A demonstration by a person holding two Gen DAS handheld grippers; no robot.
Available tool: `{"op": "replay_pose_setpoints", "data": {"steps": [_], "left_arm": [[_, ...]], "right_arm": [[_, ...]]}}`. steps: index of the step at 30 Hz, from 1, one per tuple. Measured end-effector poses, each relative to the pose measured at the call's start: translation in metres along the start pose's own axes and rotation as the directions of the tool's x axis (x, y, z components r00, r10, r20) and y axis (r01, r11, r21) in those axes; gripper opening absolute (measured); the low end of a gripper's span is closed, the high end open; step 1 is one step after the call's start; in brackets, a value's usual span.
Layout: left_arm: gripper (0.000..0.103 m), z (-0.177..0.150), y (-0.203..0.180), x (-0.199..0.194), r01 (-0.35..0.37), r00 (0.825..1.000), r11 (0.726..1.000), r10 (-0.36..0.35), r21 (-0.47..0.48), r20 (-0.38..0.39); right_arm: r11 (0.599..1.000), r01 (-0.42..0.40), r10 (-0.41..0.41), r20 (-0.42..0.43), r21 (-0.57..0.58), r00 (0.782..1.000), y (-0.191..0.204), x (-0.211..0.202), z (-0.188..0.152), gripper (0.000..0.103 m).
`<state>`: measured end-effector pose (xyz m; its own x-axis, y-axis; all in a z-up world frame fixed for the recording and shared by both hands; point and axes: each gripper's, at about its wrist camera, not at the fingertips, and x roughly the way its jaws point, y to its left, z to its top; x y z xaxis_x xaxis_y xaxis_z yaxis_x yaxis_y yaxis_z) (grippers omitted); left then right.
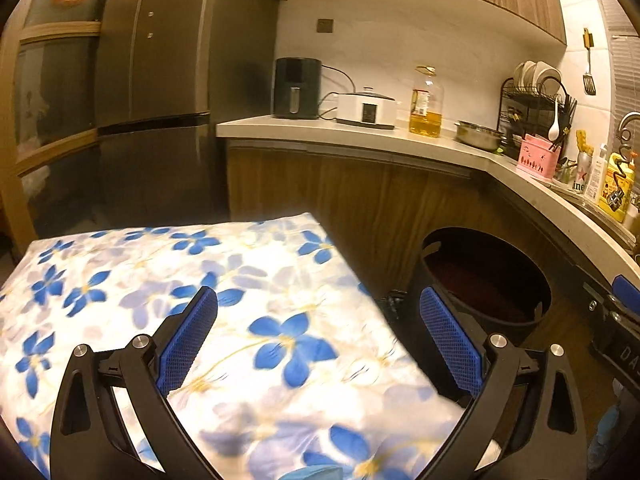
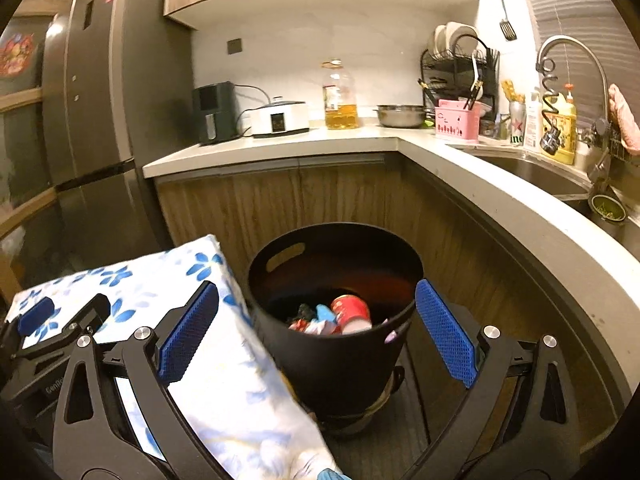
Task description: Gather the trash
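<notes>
Right wrist view, 1 black bin [image 2: 340, 344], 1 red can [image 2: 350, 308], 2 blue fingers [image 2: 444, 332]

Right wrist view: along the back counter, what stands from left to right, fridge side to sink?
Air fryer → white cooker → oil bottle → steel bowl → pink holder → beer can → yellow bottle → faucet.

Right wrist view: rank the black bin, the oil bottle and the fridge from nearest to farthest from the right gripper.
1. Black bin, just ahead of the open right gripper, trash inside.
2. Oil bottle, straight back on the counter.
3. Fridge, far left; hard to separate from the bottle in depth.
</notes>
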<state>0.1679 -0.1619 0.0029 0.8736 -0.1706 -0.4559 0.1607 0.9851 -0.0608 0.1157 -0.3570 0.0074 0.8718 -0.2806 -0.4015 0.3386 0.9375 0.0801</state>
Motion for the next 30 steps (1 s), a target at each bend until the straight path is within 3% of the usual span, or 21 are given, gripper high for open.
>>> {"op": "replay_pose_setpoints", "data": {"steps": [16, 30], "left_arm": [[0.097, -0.026, 0.046, -0.084, -0.051, 0.996, 0.999, 0.052, -0.006, 0.067], [0.097, -0.041, 0.053, -0.122, -0.050, 0.994, 0.999, 0.049, 0.013, 0.093]], "right_arm": [[0.998, -0.015, 0.016, 0.004, -0.054, 1.000, 0.039, -0.086, -0.040, 0.097], [0.997, -0.006, 0.009, 0.040, -0.075, 0.999, 0.053, -0.130, -0.055, 0.097]]}}
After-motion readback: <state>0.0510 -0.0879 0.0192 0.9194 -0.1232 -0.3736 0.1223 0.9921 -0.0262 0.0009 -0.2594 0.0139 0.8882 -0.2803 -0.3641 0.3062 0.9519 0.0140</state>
